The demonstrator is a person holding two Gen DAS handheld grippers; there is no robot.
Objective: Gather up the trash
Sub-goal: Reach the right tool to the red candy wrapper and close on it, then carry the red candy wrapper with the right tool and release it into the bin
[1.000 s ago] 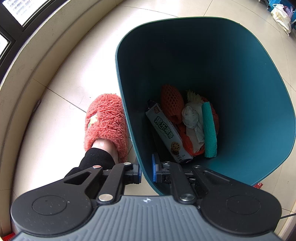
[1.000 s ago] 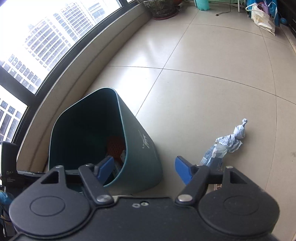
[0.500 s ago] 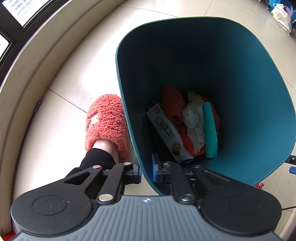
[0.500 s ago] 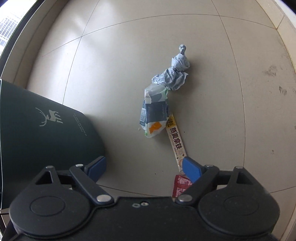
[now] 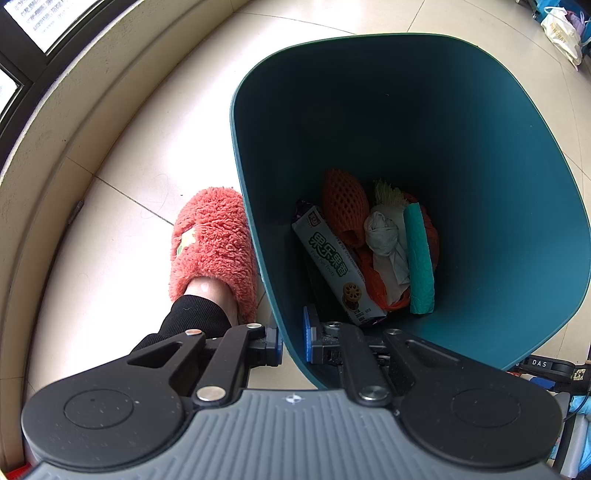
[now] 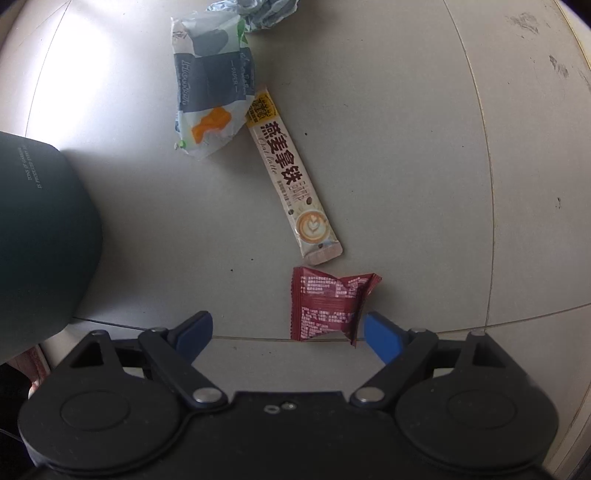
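My left gripper (image 5: 292, 345) is shut on the near rim of a teal trash bin (image 5: 498, 166), one finger inside and one outside. The bin holds a biscuit packet (image 5: 334, 264), orange foam netting (image 5: 343, 203), crumpled white paper (image 5: 386, 240) and a green strip (image 5: 419, 258). My right gripper (image 6: 288, 332) is open and empty, low over the floor. A red wrapper (image 6: 327, 308) lies between its fingertips, nearer the right one. Beyond it lie a coffee stick sachet (image 6: 291, 177), a paper tissue pack (image 6: 210, 96) and crumpled foil (image 6: 258, 11). The bin's outer wall (image 6: 37, 236) is at the left.
A person's foot in a fuzzy coral slipper (image 5: 214, 251) stands against the bin's left side. A curved windowsill (image 5: 55, 129) runs along the left. A white bag (image 5: 561, 33) sits far back right. The floor is pale tile with grout lines (image 6: 484, 147).
My right gripper has swung down from looking across the room and closed in on the floor trash; the red wrapper now sits between its open fingers. The left gripper and bin have held still.
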